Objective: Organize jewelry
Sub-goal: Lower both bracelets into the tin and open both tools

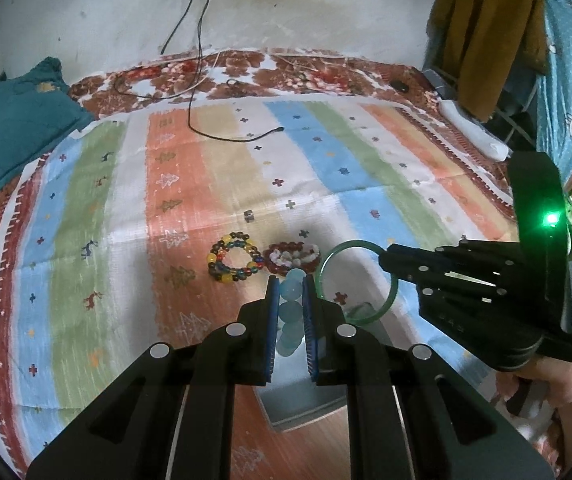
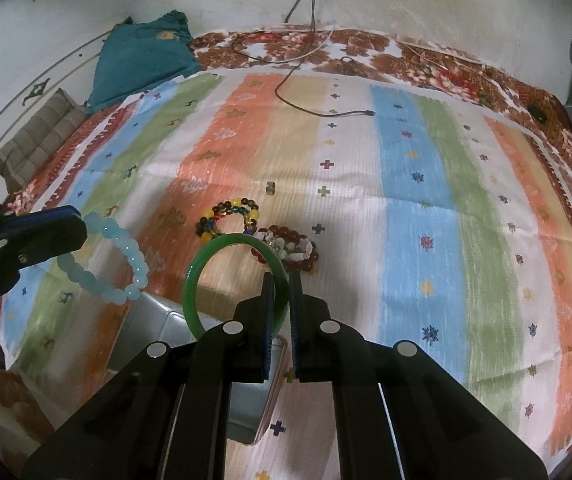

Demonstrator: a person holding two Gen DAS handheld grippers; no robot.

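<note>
The left gripper (image 1: pixel 290 292) clamps a pale blue bead bracelet (image 2: pixel 105 256). The right gripper (image 2: pixel 281 292) pinches a green bangle (image 2: pixel 205 264) (both lifted), near two beaded bracelets (image 1: pixel 263 258).

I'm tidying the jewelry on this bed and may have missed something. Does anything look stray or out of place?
One thing: a small dark bead-like piece lies alone on the striped cloth, apart from the multicolored bracelet and the red one. A black cable end also trails across the cloth.
</note>
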